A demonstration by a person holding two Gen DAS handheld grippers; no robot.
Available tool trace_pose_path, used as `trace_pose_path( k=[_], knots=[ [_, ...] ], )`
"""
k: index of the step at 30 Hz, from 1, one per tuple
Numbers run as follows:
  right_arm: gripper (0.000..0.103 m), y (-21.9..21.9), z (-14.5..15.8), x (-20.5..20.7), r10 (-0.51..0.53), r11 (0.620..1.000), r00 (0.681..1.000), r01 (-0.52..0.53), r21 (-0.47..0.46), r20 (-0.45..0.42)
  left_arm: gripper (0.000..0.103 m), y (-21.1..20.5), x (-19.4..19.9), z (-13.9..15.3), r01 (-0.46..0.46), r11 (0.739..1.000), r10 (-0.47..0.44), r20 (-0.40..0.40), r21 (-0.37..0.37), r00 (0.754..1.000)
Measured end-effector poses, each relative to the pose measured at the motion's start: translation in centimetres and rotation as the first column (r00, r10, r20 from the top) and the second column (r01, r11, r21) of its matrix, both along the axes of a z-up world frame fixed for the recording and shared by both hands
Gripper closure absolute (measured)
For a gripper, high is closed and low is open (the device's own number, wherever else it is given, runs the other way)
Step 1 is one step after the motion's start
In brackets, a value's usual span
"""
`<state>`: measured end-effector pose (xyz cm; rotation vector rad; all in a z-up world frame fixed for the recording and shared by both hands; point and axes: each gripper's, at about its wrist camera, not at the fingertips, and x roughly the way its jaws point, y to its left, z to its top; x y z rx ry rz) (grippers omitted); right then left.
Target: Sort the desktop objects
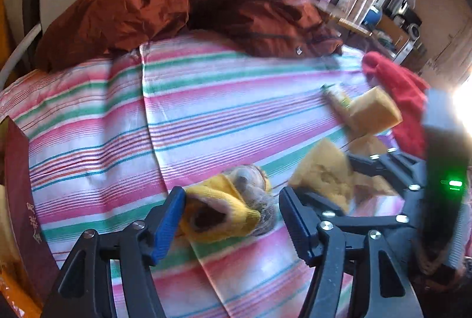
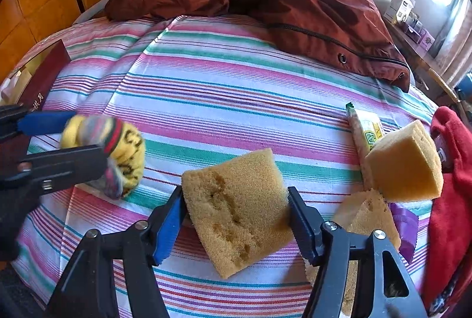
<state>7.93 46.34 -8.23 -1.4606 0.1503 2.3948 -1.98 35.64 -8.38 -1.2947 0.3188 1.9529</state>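
A rolled yellow sock with grey and red bands lies on the striped cloth. My left gripper straddles it, open: the left pad touches the sock and a gap shows at the right pad. In the right wrist view the sock sits between those same fingers at the left edge. My right gripper is shut on a tan sponge, both blue pads pressing its sides, the sponge tilted above the cloth. The left wrist view shows that sponge just right of the sock.
Two more tan sponges and a green-yellow packet lie at the right, beside a red cloth. A brown-red jacket covers the far side. A dark red box stands at the left.
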Motion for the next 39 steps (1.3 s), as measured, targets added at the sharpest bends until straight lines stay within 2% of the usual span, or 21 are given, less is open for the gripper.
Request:
trace_pose_path(
  k=[3, 11, 15, 19, 22, 32, 39],
  knots=[
    [0.036, -0.3, -0.1, 0.0, 0.006, 1.000, 1.000, -0.006, 0.011, 0.007, 0.034, -0.2, -0.9, -1.6, -0.018, 1.000, 0.018, 0.050, -0.001, 0.999],
    [0.037, -0.7, -0.3, 0.0, 0.014, 0.999, 1.000, -0.015, 0.035, 0.019, 0.033, -1.2, -0.9, -2.0, -0.005, 0.997, 0.003, 0.027, 0.076, 1.000],
    [0.038, -0.7, -0.3, 0.1, 0.013, 0.999, 1.000, -0.014, 0.035, 0.017, 0.033, -0.8, -0.9, -1.9, -0.003, 0.998, 0.002, 0.024, 0.061, 1.000],
    [0.039, -0.5, -0.3, 0.1, 0.008, 1.000, 1.000, -0.009, 0.029, 0.012, 0.032, -0.2, -0.3, -2.1, 0.021, 0.999, -0.020, -0.029, 0.025, 0.999],
    [0.040, -0.5, -0.4, 0.1, 0.013, 0.999, 1.000, -0.014, 0.036, 0.014, 0.031, -0.3, -0.2, -2.0, 0.016, 1.000, -0.015, -0.037, 0.025, 0.999],
    [0.040, -0.2, -0.1, 0.4, 0.012, 0.999, 1.000, -0.012, 0.032, 0.003, 0.049, -1.1, 0.7, -1.4, 0.006, 1.000, -0.006, -0.099, 0.004, 0.995],
    [0.041, -0.5, 0.5, 0.4, 0.028, 0.999, 0.999, -0.027, 0.039, -0.025, 0.050, -2.9, 1.4, 0.2, -0.011, 1.000, 0.012, -0.169, 0.004, 0.986]
  ],
)
